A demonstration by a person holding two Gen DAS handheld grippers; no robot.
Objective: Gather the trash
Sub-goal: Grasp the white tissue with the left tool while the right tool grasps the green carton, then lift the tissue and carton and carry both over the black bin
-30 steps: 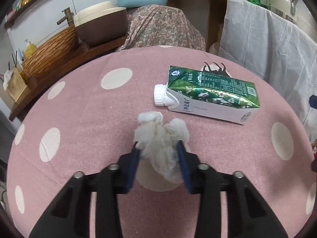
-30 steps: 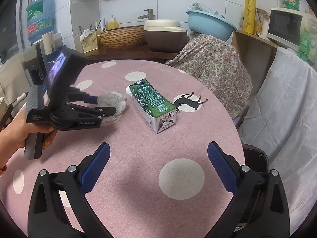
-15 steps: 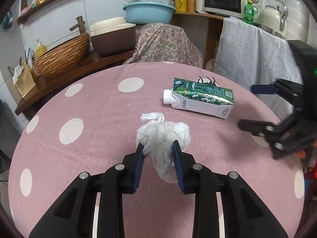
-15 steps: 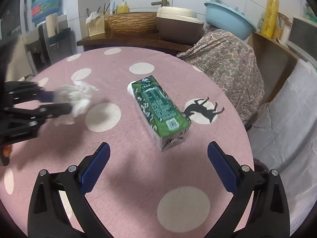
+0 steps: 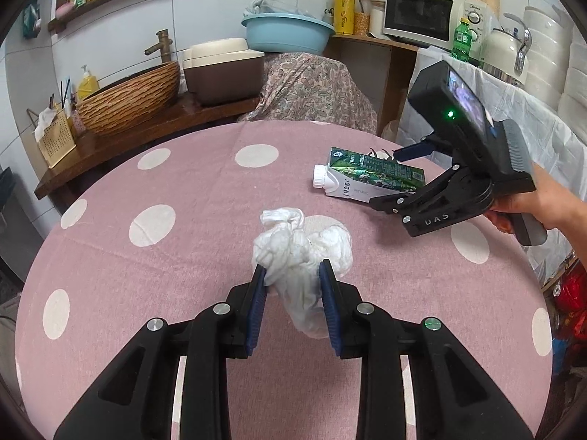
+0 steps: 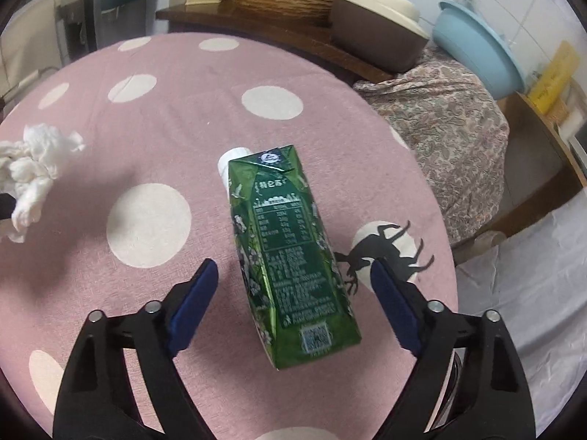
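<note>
A crumpled white tissue (image 5: 301,256) hangs above the pink dotted tablecloth (image 5: 183,256), with my left gripper (image 5: 291,273) shut on it. The same tissue (image 6: 31,168) shows at the left edge of the right wrist view. A green drink carton (image 6: 290,249) with a white cap lies on its side on the table. My right gripper (image 6: 293,275) straddles the carton's near end; its jaws are closing, and the blue pads stand clear of the carton's sides. In the left wrist view the carton (image 5: 370,178) lies under the right gripper (image 5: 398,176), held by a person's hand (image 5: 532,205).
Behind the table a wooden counter carries a woven basin (image 5: 128,99), a brown box (image 5: 223,69) and a blue basin (image 5: 286,31). A paisley cloth (image 5: 315,88) covers something at the far edge. White cloth (image 5: 532,139) drapes on the right.
My left gripper lifted the tissue off the table and drew back. My right gripper moved forward over the carton, rolled, and its jaws narrowed around it.
</note>
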